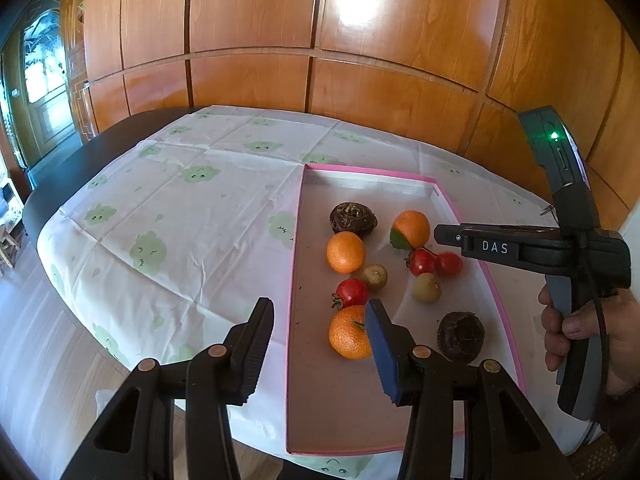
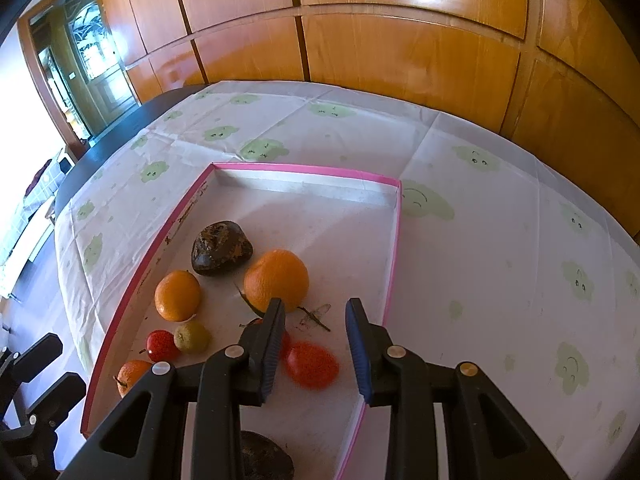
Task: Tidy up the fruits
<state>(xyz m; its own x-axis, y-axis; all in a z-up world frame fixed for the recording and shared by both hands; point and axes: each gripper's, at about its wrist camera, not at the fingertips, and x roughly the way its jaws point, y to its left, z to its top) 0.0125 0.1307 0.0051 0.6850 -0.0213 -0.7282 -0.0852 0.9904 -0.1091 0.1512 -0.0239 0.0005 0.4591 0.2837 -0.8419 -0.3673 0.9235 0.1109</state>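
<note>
The left gripper (image 1: 320, 320) is spread wide and holds nothing; its blue-padded finger hangs over the nearest dimpled orange mandarin (image 1: 347, 333), its black finger outside the shallow pink-rimmed cardboard tray (image 1: 289, 320). The right gripper (image 2: 314, 320) is also spread and empty, poised low over a pair of small glossy red fruits (image 2: 311, 364) and just short of the large smooth orange with a green leaf (image 2: 277, 280). That low, open stance suits a pick from this cluster, though which fruit it is meant for cannot be told.

All the fruit lies loose inside the tray, mixed rather than grouped: three orange citrus, two dark brown wrinkled fruits (image 1: 353, 219), three red ones and two small round yellowish-green fruits (image 1: 375, 277). The tray rests on a white tablecloth printed with green smiling clouds (image 1: 180, 208), probably to keep round fruit from rolling off. Whether sorting by kind is under way or the fruit has simply been gathered here, the scene does not settle.
</note>
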